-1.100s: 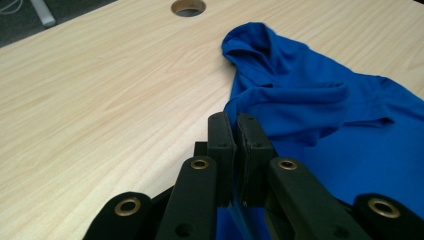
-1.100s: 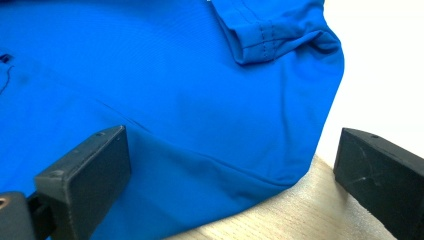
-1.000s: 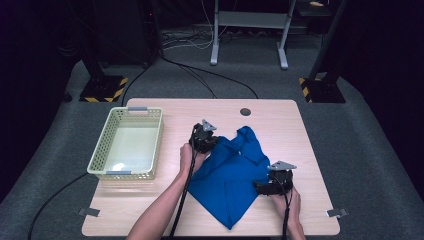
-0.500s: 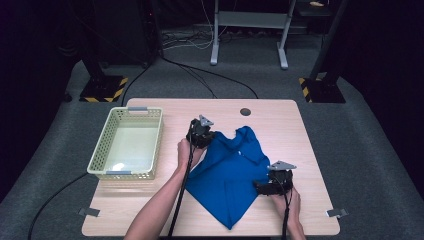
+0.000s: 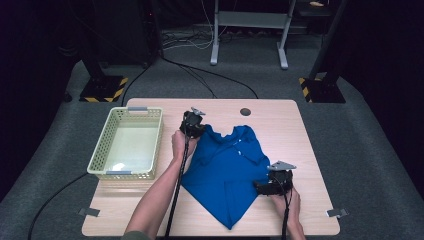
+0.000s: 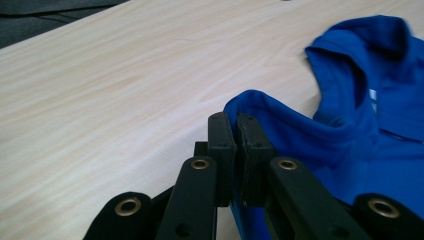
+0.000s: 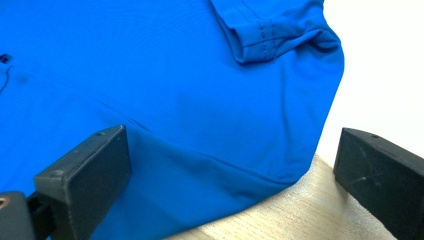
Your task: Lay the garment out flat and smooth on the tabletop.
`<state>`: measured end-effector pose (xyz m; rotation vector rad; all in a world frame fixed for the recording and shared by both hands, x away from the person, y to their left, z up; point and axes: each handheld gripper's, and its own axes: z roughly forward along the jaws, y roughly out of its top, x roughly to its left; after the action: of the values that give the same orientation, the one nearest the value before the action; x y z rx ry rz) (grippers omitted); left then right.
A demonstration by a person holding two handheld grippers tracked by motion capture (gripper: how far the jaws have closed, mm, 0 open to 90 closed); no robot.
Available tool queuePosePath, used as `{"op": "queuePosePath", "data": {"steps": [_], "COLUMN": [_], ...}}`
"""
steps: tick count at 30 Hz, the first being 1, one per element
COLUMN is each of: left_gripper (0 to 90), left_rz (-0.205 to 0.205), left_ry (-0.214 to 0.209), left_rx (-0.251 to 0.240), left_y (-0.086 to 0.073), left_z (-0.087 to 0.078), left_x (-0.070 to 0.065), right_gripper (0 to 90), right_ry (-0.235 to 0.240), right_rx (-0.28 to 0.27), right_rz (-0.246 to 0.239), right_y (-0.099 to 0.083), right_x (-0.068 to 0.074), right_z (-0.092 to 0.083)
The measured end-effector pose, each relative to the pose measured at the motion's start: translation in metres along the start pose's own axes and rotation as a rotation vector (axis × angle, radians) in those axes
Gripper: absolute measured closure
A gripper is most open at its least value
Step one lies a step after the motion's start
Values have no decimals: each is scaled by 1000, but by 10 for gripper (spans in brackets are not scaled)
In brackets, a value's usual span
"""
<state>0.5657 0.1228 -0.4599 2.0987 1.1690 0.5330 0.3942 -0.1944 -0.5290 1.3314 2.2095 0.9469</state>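
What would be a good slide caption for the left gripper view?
Left tool pinched shut on a fold of the blue polo shirt lying on the pale wooden table.

A blue polo shirt (image 5: 227, 172) is lying on a wooden table (image 5: 310, 150), a left gripper (image 5: 192, 125) at its shoulder, a right gripper (image 5: 272, 184) at its side, beside a pale basket (image 5: 100, 159).

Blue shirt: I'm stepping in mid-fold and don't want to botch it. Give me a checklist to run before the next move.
1. Left gripper clamped on the shirt edge: ok, jaws shut with cloth between them.
2. Right gripper gripping: not ok, jaws open astride the shirt's edge.
3. Shirt fully on the table: ok.
4. Shirt flat: not ok, collar bunched beside the left gripper.
5. Basket apart from the shirt: ok.
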Motion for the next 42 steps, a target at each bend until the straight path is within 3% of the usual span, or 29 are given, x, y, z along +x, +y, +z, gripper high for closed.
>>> {"op": "queuePosePath", "data": {"steps": [3, 6, 10, 11, 12, 15, 17, 21, 27, 36, 42], "left_gripper": [861, 856, 833, 779, 779, 597, 484, 310, 184, 139, 81], "left_rz": [-23, -20, -77, -91, -103, -149, -139, -134, -96, -23, -4], "left_ry": [16, 52, 74, 75, 76, 64, 77, 39, -40, -128, -140], "left_rx": [17, 73, 127, 140, 149, 135, 111, 59, 19, -19, -7], "left_y": [3, 0, -10, -13, -16, -24, -28, -38, -54, -93, -126], "left_z": [8, 19, 30, 31, 32, 23, 15, -1, -22, -55, -63], "left_x": [7, 12, 24, 26, 28, 31, 27, 17, -7, -52, -82], "right_gripper": [10, 10, 10, 10, 10, 10, 10, 10, 10, 10, 11], "right_ry": [2, 1, 0, 0, 0, 1, 2, 2, 2, 2, 2], "right_rx": [0, 1, 0, -1, -1, -1, 0, -1, 0, 0, 0], "right_rz": [-3, -1, -1, -3, -3, -3, -1, -6, -2, -2, -2], "right_y": [0, 0, 0, 0, 0, 0, 0, 0, 0, 0, 0], "right_x": [0, 0, 0, 0, 0, 0, 0, 0, 0, 0, 0], "right_z": [0, 0, 0, 0, 0, 0, 0, 0, 0, 0, 0]}}
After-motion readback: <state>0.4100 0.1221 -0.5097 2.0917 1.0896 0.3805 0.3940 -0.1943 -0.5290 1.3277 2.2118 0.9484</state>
